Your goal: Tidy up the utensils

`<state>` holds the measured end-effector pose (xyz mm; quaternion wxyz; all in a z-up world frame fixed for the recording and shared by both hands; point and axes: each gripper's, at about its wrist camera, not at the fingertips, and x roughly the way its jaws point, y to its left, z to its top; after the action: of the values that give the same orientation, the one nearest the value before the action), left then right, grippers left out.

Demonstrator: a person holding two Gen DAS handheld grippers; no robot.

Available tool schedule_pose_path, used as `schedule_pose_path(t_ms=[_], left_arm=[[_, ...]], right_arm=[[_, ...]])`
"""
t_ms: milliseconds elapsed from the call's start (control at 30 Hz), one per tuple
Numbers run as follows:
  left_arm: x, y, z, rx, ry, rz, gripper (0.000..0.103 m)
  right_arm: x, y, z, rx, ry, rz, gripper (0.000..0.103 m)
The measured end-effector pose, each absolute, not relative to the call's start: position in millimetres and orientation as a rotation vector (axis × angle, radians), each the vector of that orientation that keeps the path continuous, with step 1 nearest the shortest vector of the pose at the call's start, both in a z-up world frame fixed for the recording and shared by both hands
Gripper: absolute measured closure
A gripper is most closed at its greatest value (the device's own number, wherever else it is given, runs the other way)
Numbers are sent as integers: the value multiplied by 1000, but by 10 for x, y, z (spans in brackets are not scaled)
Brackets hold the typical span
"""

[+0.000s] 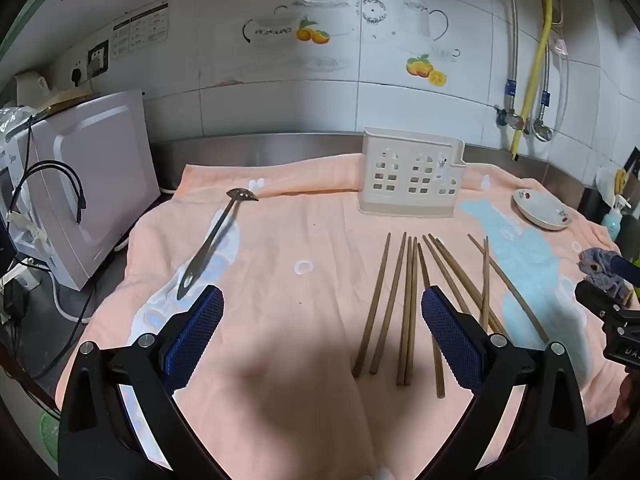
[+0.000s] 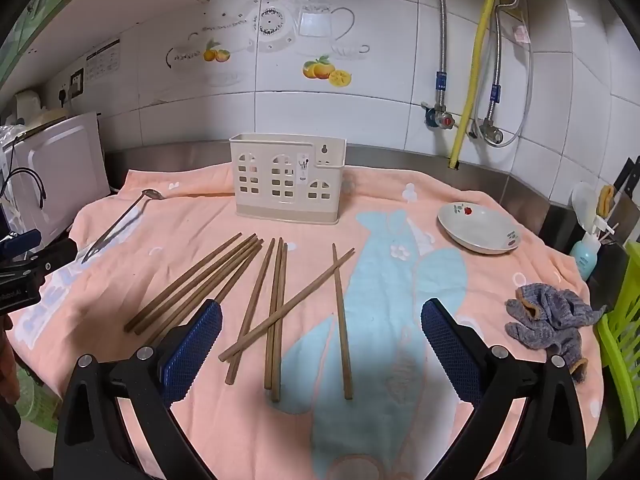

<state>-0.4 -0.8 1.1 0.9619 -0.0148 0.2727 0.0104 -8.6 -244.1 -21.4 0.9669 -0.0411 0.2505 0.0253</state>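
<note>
1. The left claw (image 1: 322, 334) hangs above the desk with its blue-padded jaws spread wide and nothing between them; the right claw (image 2: 320, 344) is likewise spread and empty, tilted down toward the work.
2. The brown wooden chopsticks (image 2: 276, 312) lie loose on the peach towel with pale blue whale print (image 2: 400, 292), fanned out in front of the right claw. Two of them cross at about 1 o'clock from the bundle's middle, so they would likely need separating or gathering before a clean pinch.
3. The cream plastic utensil holder with window-shaped cut-outs (image 2: 287, 178) stands upright at 12 o'clock, well apart from the chopsticks. It appears to be where the utensils should go. Its inside is hidden, so whether anything is in it cannot be told.
4. The long-handled metal spoon (image 1: 216, 246) lies at 10 o'clock in the left wrist view, near the left claw, and seems the natural item for that side.
5. A shallow white dish with small red motifs (image 2: 478, 228) sits at 2 o'clock, and a crumpled grey-blue knitted cloth (image 2: 548, 320) at 3 o'clock.
6. The desk's near edge is cut off by the claw bodies.
</note>
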Motion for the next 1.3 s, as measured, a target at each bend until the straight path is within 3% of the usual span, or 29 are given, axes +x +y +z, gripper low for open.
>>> schedule_pose_path(t_ms=[1300], left_arm=[[-129, -87, 93, -31, 509, -63, 5]], right_arm=[[-136, -2380, -144, -70, 496, 60, 6]])
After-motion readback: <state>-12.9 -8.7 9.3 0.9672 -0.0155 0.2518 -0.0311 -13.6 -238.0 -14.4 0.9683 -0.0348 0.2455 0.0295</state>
